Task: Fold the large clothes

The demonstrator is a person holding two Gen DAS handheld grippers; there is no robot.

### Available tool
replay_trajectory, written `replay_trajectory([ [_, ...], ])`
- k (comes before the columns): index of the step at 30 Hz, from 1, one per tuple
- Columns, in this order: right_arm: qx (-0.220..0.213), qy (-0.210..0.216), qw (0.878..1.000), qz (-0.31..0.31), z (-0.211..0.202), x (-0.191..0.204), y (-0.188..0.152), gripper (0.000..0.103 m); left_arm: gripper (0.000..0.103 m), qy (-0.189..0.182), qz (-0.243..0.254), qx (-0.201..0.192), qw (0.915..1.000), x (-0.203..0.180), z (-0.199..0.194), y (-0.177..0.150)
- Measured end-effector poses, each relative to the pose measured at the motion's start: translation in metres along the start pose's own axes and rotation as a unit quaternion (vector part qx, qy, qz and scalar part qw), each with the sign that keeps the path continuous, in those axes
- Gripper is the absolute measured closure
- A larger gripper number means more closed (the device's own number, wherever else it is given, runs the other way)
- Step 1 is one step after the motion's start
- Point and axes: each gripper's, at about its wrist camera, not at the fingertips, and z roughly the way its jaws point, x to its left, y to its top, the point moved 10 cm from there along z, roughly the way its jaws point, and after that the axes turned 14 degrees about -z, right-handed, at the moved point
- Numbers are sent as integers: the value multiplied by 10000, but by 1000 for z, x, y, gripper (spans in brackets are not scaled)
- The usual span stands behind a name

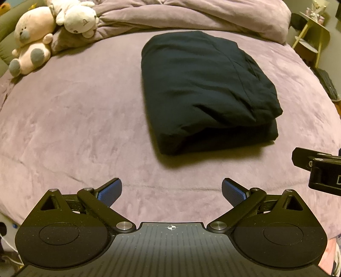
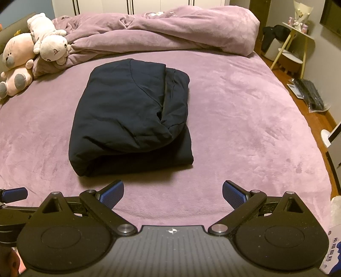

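Note:
A dark navy garment [image 1: 204,91] [image 2: 132,115] lies folded into a thick rectangular bundle on the purple bed sheet [image 1: 74,132] [image 2: 245,119]. My left gripper [image 1: 171,191] hovers open over the sheet, short of the bundle's near edge, with nothing between its blue pads [image 1: 109,192]. My right gripper [image 2: 173,192] is open too, just in front of the bundle's near right corner, and holds nothing. Part of the right gripper [image 1: 319,168] shows at the right edge of the left wrist view. A blue pad of the left gripper [image 2: 15,195] shows at the left edge of the right wrist view.
Two plush toys [image 1: 34,40] [image 2: 19,61] lean at the far left by a bunched purple duvet [image 1: 191,15] [image 2: 162,32]. A side table [image 2: 296,40] and a keyboard [image 2: 309,93] on the wooden floor stand right of the bed.

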Motion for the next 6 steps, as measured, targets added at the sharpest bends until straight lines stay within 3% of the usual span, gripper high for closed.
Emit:
replay_trajectory([
  [6, -23, -17, 10000, 15, -2, -1, -1, 4, 1, 0, 6, 24, 10000, -1, 0, 0],
])
